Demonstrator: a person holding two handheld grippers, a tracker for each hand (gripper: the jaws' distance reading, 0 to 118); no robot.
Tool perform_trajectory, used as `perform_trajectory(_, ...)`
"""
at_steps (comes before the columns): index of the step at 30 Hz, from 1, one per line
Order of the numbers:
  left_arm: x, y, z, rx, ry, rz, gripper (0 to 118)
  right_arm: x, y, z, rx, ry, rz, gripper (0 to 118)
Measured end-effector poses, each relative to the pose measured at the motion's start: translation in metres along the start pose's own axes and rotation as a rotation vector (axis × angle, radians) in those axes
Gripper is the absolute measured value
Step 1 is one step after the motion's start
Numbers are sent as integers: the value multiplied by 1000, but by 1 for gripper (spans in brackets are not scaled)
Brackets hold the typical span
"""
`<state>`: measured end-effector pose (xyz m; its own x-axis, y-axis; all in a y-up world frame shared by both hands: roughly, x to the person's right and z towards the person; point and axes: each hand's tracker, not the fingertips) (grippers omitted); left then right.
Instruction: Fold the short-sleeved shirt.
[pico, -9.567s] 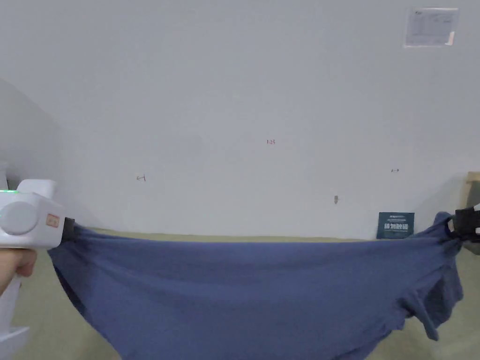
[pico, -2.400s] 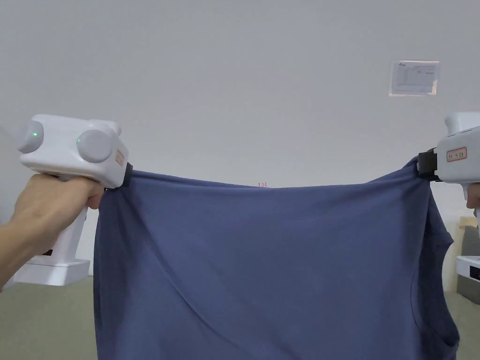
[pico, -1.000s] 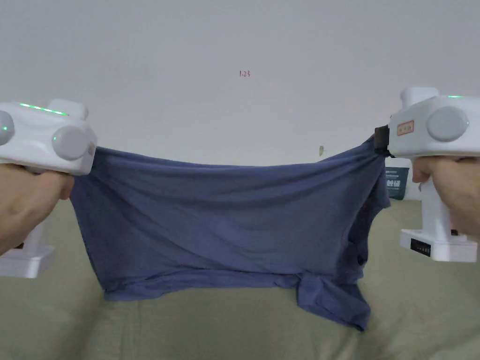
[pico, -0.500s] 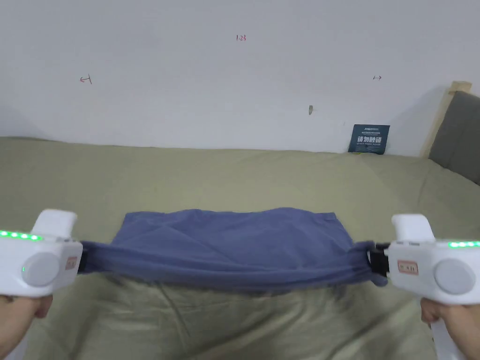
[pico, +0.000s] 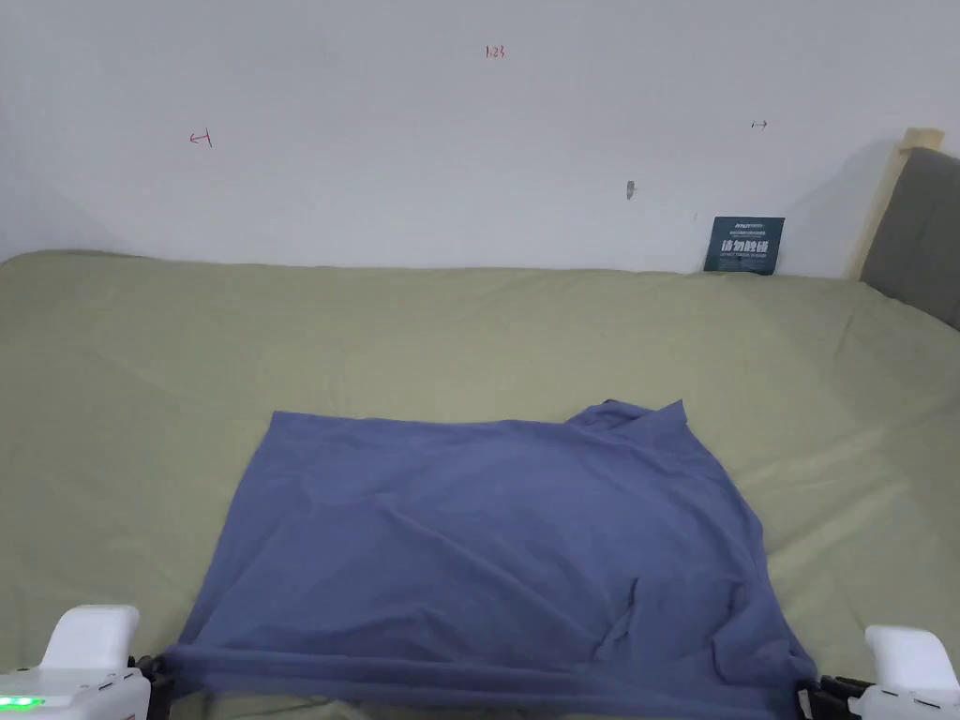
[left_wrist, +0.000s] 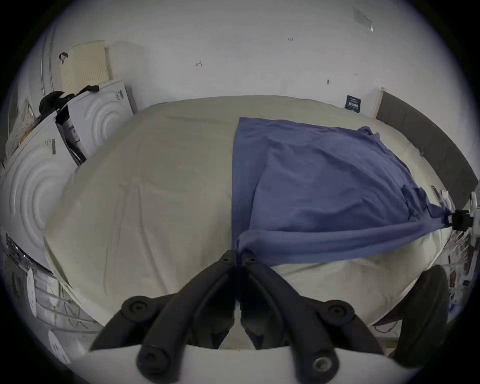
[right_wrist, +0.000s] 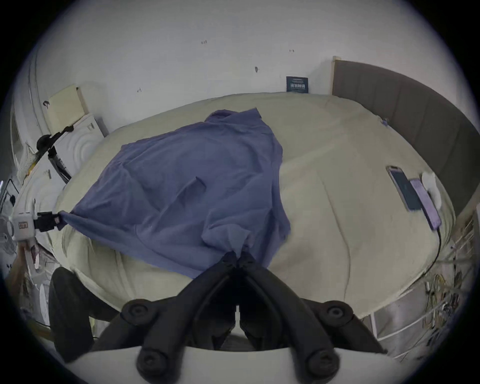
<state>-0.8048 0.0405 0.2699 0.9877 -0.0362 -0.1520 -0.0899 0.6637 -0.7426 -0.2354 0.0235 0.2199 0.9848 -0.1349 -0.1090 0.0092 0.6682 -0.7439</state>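
Blue short-sleeved cotton shirt lies spread on the olive-green bed sheet, near edge taut btwn left gripper & right gripper, both clamped on its corners, prob. to flatten it for folding.

A small red handwritten mark, read as "1.23", is noted on the wall, above and left of the dark blue sign. A red arrow-like scribble is recorded far to the sign's left, and a second scribble just above the sign. White lettering on the sign cannot be made out, and the orange-edged label on the left gripper is too small to be read.
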Motion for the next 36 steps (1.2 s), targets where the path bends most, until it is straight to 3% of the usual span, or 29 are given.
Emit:
perform_trajectory(7,-1,-9,-5,-17,-9,-9,0,6,-14,-10,-36,2,-12,2)
perform_trajectory(8,-1,-9,-7,-20,-11,-2,0,7,-14,-13,-41,4,-14,6)
perform_trajectory(9,-1,-10,-6,-15,-12,6,2,7,-14,-15,-53,7,-13,18)
perform_trajectory(10,-1,-9,-6,-13,-13,10,16,7,-14,-15,-58,1,-11,54)
perform_trajectory(11,-2,-9,-4,-7,-24,24,52,5,-13,-12,-69,-13,-17,86)
perform_trajectory(12,-5,-8,2,35,-38,72,100,4,-12,-9,-72,-15,-26,102)
perform_trajectory(13,-4,-7,8,46,-54,96,117,2,-11,-1,-19,-29,-47,105)
perform_trajectory(14,-4,-4,14,60,-61,110,112,-1,-7,9,32,-11,-45,105)
perform_trajectory(19,9,14,45,248,-47,101,112,-36,20,43,208,-41,-14,103)
perform_trajectory(23,46,26,81,400,4,41,98,-81,24,69,377,-36,16,74)
perform_trajectory(24,54,26,86,434,11,27,67,-92,23,70,413,-76,52,35)
perform_trajectory(25,47,22,72,429,4,54,0,-103,19,71,425,-80,72,1)
perform_trajectory(28,44,6,52,447,-7,54,0,-123,16,75,448,-64,109,1)
perform_trajectory(29,68,15,82,521,64,-38,0,-128,12,77,468,-62,108,1)
perform_trajectory(32,89,7,99,517,57,-17,0,-139,4,78,496,-64,114,1)
perform_trajectory(36,60,8,86,440,24,53,0,-146,-3,76,498,-65,117,1)
